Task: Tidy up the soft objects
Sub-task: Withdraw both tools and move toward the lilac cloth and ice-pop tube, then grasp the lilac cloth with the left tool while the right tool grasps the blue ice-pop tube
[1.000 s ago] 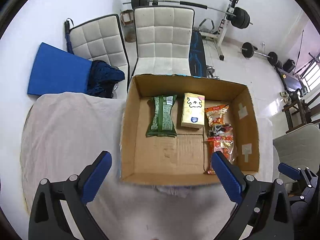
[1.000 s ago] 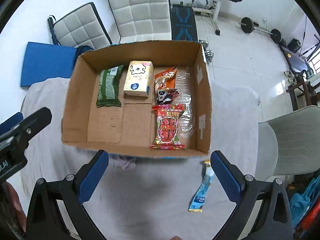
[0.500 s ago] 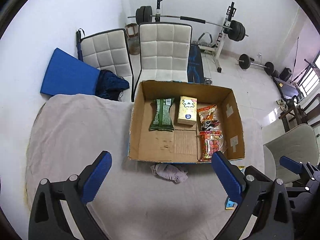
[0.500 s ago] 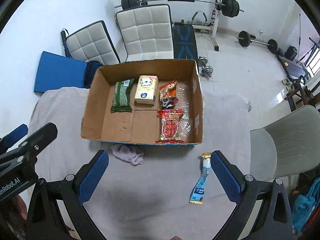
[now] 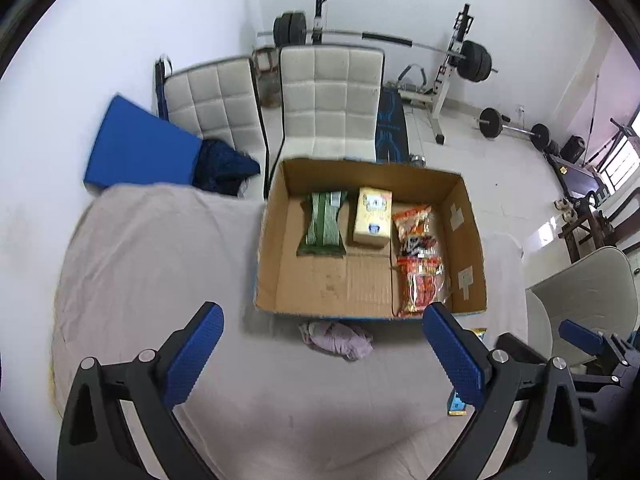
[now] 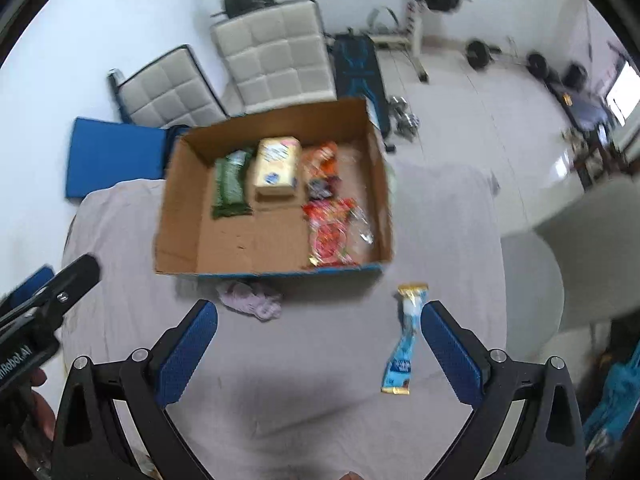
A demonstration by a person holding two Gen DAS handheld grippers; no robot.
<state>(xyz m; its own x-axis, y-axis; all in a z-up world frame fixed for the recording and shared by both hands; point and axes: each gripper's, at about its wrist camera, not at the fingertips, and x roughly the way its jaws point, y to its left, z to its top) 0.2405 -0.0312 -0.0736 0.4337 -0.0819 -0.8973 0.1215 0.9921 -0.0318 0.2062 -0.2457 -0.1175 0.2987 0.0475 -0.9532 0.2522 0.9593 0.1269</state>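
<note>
An open cardboard box (image 5: 276,240) (image 6: 176,216) stands on the cloth-covered table. Inside lie a green packet (image 5: 323,224), a yellow tissue pack (image 5: 372,220) and red-orange snack bags (image 5: 420,276). A crumpled lilac cloth (image 5: 338,339) (image 6: 250,299) lies on the table just in front of the box. A blue snack sachet (image 6: 404,344) lies to the right of the box front. My left gripper (image 5: 324,354) is open and empty above the table, short of the cloth. My right gripper (image 6: 318,350) is open and empty, between cloth and sachet.
Two white padded chairs (image 5: 332,100) stand behind the table, with a blue mat (image 5: 136,148) at the left. A pale chair (image 5: 584,292) stands at the right. Weights and a bench (image 5: 440,64) are on the floor behind.
Both grippers have pulled back and up from the box. The lilac cloth and the blue sachet in front of the box have come into fuller view.
</note>
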